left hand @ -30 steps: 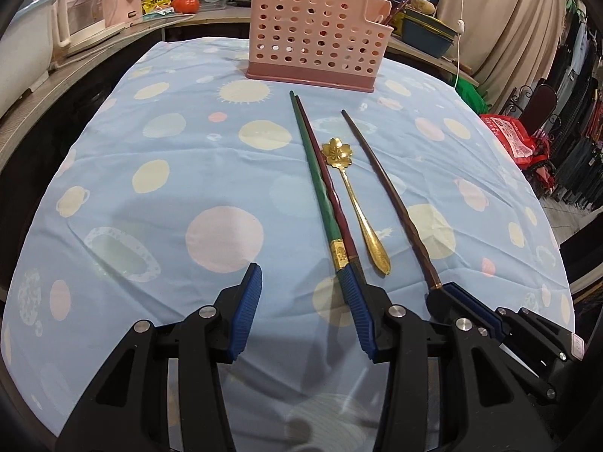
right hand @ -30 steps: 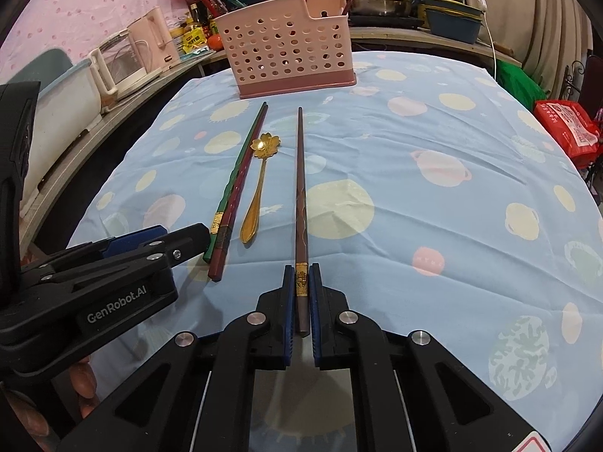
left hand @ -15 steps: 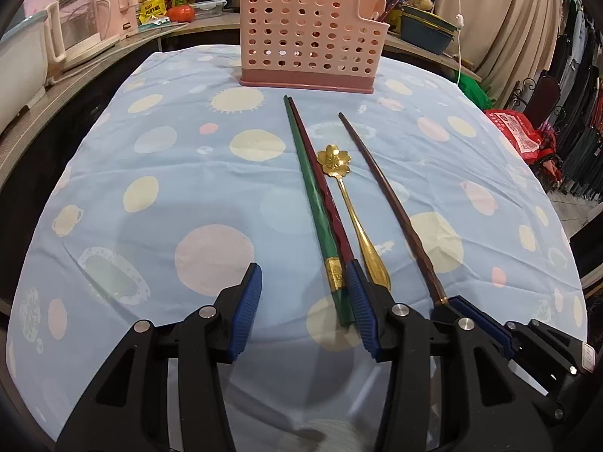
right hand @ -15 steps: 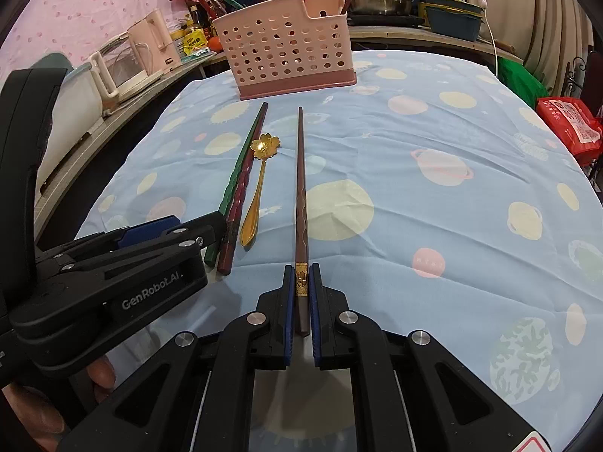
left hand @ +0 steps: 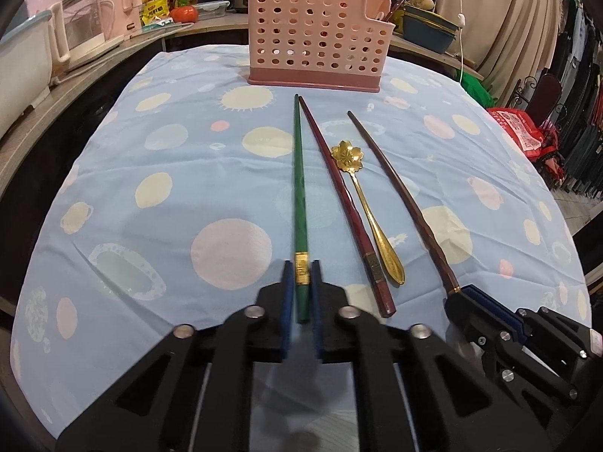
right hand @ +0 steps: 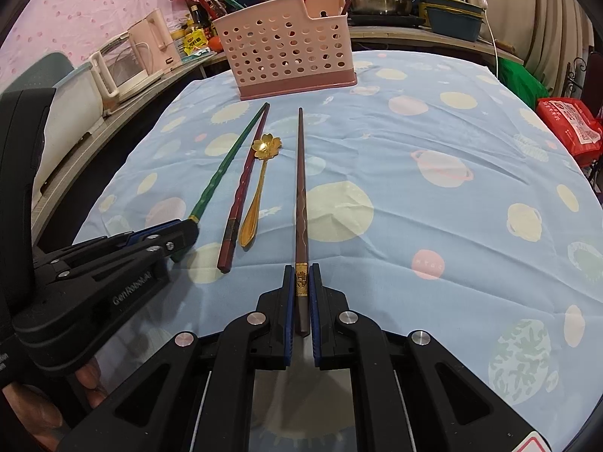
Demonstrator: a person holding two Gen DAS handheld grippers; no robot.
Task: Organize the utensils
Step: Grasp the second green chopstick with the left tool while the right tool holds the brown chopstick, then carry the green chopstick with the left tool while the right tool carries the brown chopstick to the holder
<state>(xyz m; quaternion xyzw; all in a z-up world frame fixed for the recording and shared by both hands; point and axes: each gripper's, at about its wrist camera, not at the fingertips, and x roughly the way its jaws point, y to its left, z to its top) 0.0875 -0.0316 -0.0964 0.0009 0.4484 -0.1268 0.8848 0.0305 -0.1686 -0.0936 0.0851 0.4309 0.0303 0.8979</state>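
Now the left gripper (left hand: 301, 286) has just closed its jaws onto the gold-banded end of the long green chopstick (left hand: 300, 196), while the right gripper (right hand: 302, 290) pinches the slim brown chopstick (right hand: 301, 184). Between them on the blue spotted surface (left hand: 150, 196) lie the dark red chopstick (left hand: 345, 203) and gold flower-bowled spoon (left hand: 371, 218), before the pink perforated plastic holder (left hand: 314, 49).

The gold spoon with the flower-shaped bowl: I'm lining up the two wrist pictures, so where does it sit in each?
Left wrist view: gold flower-bowl spoon lies right of centre, between the dark red chopstick and the brown chopstick.
Right wrist view: the spoon lies left of centre, between the same two.
Shared landmark: the pink perforated plastic utensil basket beyond it on the table.
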